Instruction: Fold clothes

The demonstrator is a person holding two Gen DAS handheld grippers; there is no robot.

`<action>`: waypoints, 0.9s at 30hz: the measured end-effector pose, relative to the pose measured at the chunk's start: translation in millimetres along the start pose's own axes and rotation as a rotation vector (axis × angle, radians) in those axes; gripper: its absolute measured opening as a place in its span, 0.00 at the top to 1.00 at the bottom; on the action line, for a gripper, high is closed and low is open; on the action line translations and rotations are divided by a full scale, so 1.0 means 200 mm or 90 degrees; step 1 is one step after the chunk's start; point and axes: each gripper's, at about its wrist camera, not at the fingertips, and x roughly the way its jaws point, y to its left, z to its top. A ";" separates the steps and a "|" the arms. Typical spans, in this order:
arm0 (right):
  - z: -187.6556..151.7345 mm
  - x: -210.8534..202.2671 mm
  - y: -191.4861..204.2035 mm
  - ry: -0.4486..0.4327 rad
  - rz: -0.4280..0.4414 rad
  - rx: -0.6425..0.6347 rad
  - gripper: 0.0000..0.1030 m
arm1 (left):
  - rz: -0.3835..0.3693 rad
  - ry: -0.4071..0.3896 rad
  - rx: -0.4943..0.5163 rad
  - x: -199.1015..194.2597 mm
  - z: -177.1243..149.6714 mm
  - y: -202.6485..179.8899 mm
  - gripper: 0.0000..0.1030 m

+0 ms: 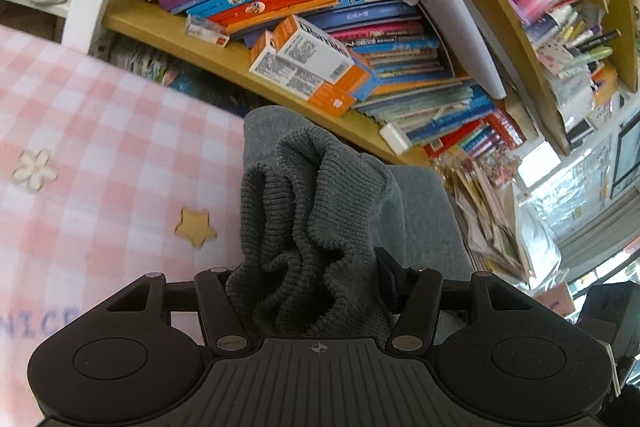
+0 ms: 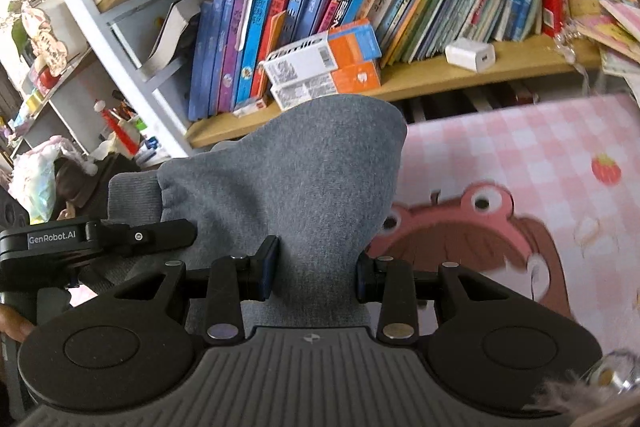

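Gripping hard at the bottom centre of the left wrist view, the left gripper (image 1: 308, 279) has a thick wad of dark ribbed knit, the hem of the grey garment (image 1: 316, 211), bunched between its jaws, which stand about half apart because the fabric fills the gap. The cloth rises out of the claw in folds towards the middle of the frame, with smoother, lighter grey fabric behind it and trailing off to the right.

Over in the right wrist view, the right gripper (image 2: 318, 269) is clamped too: its two pads press in on a narrower neck of the same grey garment (image 2: 296, 179) at lower centre, jaws closer together than on the other side. Above the pinch the fabric fans out into a broad rounded flap that reaches up to mid-frame. At the left edge, the other gripper comes in sideways with the ribbed hem beside it.

Moving outward, a pink checked cloth (image 1: 100, 131) fills the left half of the left view, dotted with a flower and a star; in the right view it lies to the right, printed with a cartoon frog and a strawberry. Beyond it, across the top of both frames, a wooden bookshelf (image 2: 440, 79) is crammed with colourful books, two orange-and-white boxes (image 2: 324, 67) and a white charger (image 2: 470, 55) on its ledge.
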 end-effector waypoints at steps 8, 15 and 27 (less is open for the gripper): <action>0.12 0.20 -0.11 -0.011 0.000 -0.016 0.68 | 0.011 -0.011 0.004 0.20 0.12 0.03 0.45; 0.16 0.33 -0.19 -0.018 0.005 -0.023 0.68 | 0.017 -0.025 -0.024 0.30 0.14 0.09 0.45; 0.13 0.39 -0.27 -0.007 0.011 0.011 0.60 | 0.044 -0.032 -0.050 0.35 0.12 0.15 0.33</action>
